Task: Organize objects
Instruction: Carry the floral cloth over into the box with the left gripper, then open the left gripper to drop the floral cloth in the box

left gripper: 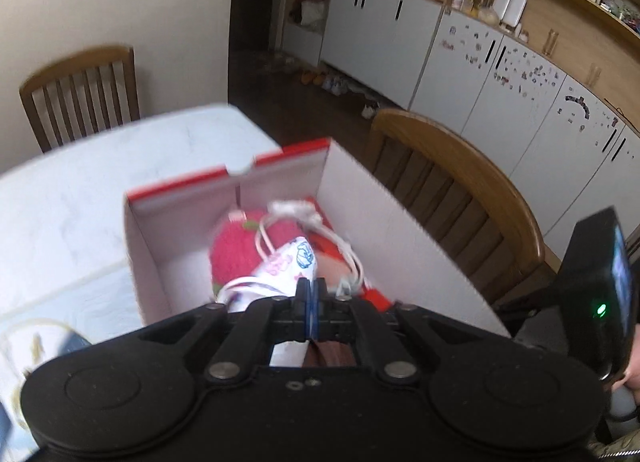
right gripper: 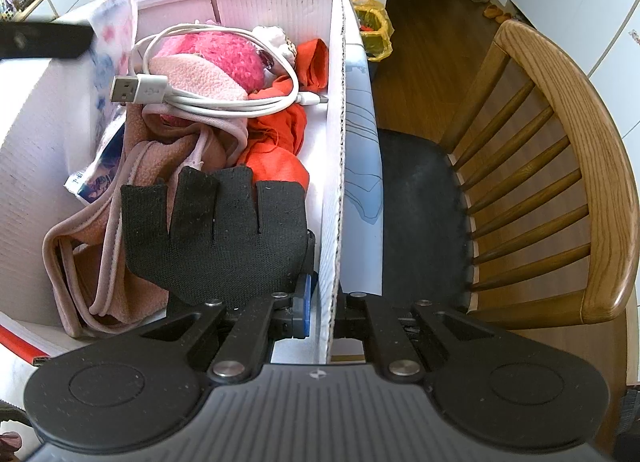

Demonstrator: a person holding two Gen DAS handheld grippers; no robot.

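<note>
Your left hand-held gripper (left gripper: 311,294) is pinched tight on a printed white packet (left gripper: 280,268) above the box (left gripper: 384,214) on the bench (left gripper: 80,182). Your right hand-held gripper (right gripper: 320,302) straddles the box wall, steadying it; its grip is unclear. A black glove (right gripper: 216,234) lies inside.

Box (right gripper: 338,110) sat on table (left gripper: 80,190), at its right edge; chair (right gripper: 560,166) stood just right of box, 2nd chair (left gripper: 80,98) behind table. In box: cable (right gripper: 224,98) coiled on top of hat (right gripper: 224,52), cloth (right gripper: 280,142) right of them, towel (right gripper: 100,238) nearest, glove (right gripper: 216,230) over towel.
</note>
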